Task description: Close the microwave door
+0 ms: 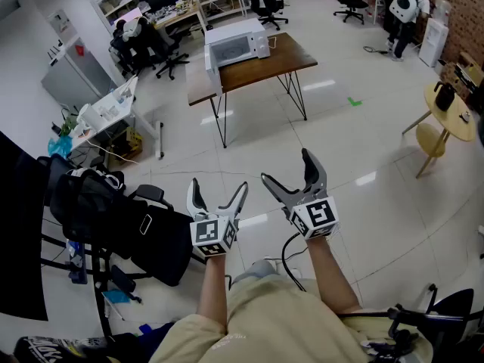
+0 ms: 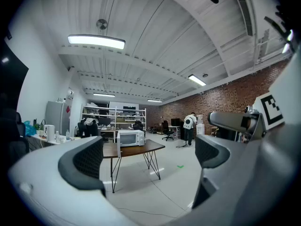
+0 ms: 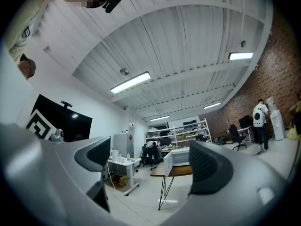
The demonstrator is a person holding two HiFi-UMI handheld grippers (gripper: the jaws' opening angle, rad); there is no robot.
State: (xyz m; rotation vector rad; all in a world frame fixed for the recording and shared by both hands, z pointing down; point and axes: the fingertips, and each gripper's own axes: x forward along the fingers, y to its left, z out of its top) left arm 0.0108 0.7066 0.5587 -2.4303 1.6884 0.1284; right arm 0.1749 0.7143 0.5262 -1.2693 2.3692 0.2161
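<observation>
While the white microwave (image 1: 236, 45) sits with its door (image 1: 213, 72) swung open at the left end of a brown table (image 1: 291, 55), far across a glossy white floor (image 1: 340, 150), a person holds 2 grippers out in front, well apart from it. Left gripper (image 1: 219, 185) and right gripper (image 1: 286, 165) both show jaws spread wide with nothing between them, each tipped slightly upward. Black bags (image 1: 113, 218) sit on a rack at left; another person (image 1: 404, 6) stands near the brick wall (image 1: 461, 13) at far right
</observation>
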